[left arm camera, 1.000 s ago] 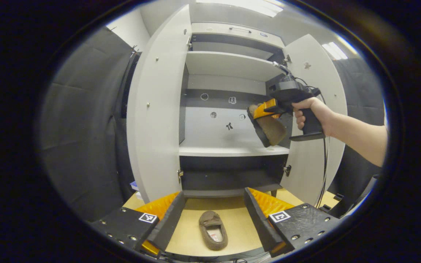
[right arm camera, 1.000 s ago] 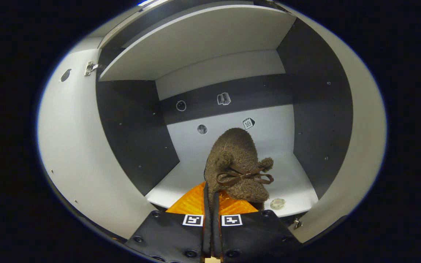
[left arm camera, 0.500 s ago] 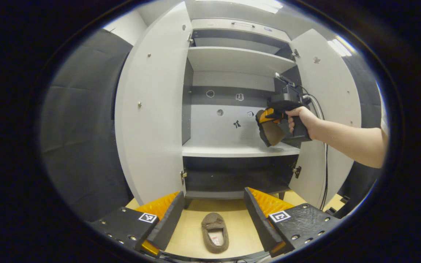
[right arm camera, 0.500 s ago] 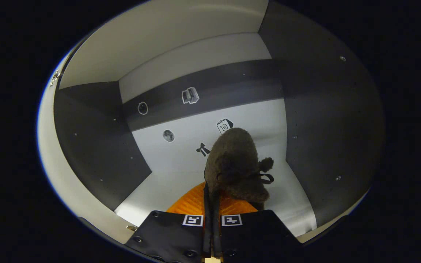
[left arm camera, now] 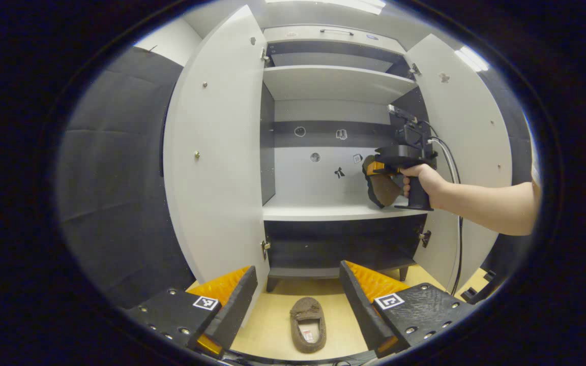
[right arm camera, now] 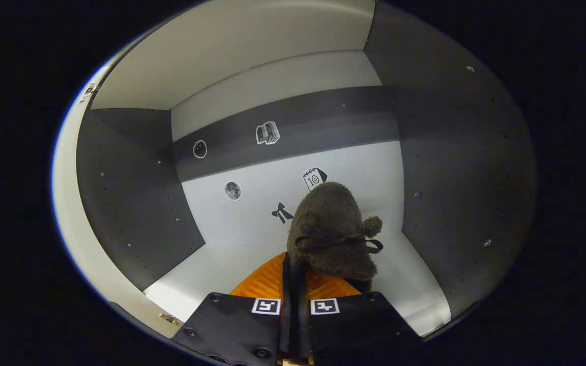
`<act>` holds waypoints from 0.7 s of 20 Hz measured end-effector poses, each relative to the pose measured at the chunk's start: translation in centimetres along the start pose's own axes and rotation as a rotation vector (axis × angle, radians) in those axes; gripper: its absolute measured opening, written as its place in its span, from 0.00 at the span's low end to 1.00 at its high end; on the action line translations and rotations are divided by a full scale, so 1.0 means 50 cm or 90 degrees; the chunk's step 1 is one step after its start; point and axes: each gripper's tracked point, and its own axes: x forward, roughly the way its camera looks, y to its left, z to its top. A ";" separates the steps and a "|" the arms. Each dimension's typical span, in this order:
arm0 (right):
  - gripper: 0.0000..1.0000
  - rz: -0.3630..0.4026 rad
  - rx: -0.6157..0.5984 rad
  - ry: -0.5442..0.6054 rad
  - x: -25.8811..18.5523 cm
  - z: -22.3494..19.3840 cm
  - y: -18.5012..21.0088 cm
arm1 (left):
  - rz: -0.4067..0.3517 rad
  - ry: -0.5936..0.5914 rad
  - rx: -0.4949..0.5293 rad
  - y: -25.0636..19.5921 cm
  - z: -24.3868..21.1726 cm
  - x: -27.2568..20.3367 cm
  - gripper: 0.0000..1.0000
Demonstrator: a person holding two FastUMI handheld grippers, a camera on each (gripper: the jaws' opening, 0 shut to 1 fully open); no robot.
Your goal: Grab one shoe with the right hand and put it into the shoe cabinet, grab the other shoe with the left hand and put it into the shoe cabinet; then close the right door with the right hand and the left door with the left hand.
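The right gripper (right arm camera: pixel 293 284) pinches a brown shoe (right arm camera: pixel 331 231) inside the shoe cabinet (left arm camera: pixel 333 84), above its white shelf (right arm camera: pixel 211 269), open room to the left. The left gripper (left arm camera: pixel 295 300), spread wide, hangs over the other shoe (left arm camera: pixel 309 324) on the floor (left arm camera: pixel 272 325) between the open left door (left arm camera: pixel 216 152) and right door (left arm camera: pixel 468 132)

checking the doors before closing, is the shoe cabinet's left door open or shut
Open: the left door is swung wide, baring the shoe cabinet shelves.
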 end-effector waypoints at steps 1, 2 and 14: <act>0.14 0.000 -0.003 0.013 0.002 -0.009 -0.003 | -0.001 0.003 -0.005 -0.005 -0.004 -0.001 0.95; 0.11 0.007 -0.004 0.015 -0.002 -0.012 0.000 | -0.004 0.005 -0.008 -0.008 -0.007 0.000 0.95; 1.00 0.036 -0.022 0.012 -0.086 -0.004 0.054 | -0.001 0.005 -0.013 -0.002 -0.025 -0.004 0.95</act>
